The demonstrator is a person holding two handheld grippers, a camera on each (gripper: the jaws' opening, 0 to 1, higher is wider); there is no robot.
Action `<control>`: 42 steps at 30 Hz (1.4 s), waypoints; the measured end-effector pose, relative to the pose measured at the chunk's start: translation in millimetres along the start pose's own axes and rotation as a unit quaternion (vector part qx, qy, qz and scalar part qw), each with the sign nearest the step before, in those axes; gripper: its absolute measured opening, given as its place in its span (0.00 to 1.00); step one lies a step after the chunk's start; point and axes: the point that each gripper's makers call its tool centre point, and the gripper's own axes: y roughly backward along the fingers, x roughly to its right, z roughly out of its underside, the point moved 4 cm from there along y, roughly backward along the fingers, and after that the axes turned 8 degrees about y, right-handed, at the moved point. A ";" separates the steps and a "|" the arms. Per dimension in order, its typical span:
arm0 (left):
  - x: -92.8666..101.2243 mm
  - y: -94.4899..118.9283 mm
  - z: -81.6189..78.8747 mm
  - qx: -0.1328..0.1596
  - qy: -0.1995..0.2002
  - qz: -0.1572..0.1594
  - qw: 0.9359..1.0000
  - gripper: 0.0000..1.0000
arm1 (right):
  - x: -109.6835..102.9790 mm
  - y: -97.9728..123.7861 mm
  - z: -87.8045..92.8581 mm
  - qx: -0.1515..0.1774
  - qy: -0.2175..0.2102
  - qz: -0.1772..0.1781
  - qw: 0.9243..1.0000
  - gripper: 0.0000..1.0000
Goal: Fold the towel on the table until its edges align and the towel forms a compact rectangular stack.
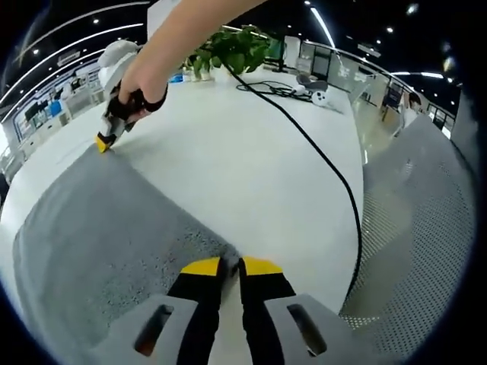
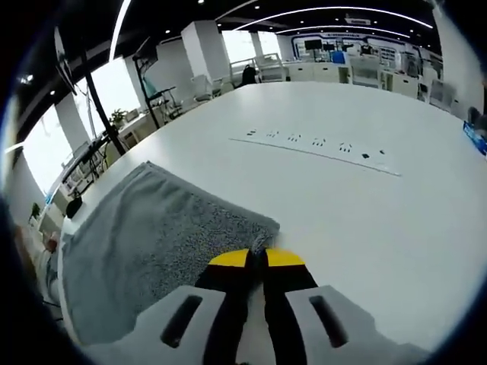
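Observation:
A grey towel lies flat on the white table. In the left gripper view my left gripper is shut, its yellow tips pinching the towel's near corner. At the towel's far corner, a hand holds my right gripper, tips down on the cloth. In the right gripper view that same gripper is shut on a corner of the towel, which spreads away to the left over the table.
A black cable crosses the table toward a white device beside a potted plant. A perforated grey panel stands at the right. A row of flush sockets runs across the tabletop.

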 end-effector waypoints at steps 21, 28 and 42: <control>3.5 22.8 -31.0 0.088 0.074 0.055 0.992 0.02 | 2.7 36.2 -17.7 -0.001 -0.012 0.021 1.000 0.01; 14.0 38.8 -64.7 0.136 0.062 0.069 0.986 0.02 | 6.1 67.3 -36.2 0.017 -0.019 0.040 0.999 0.01; 46.3 58.0 -105.9 0.201 0.065 0.107 0.972 0.02 | 23.7 109.5 -40.3 0.035 -0.043 0.072 0.996 0.01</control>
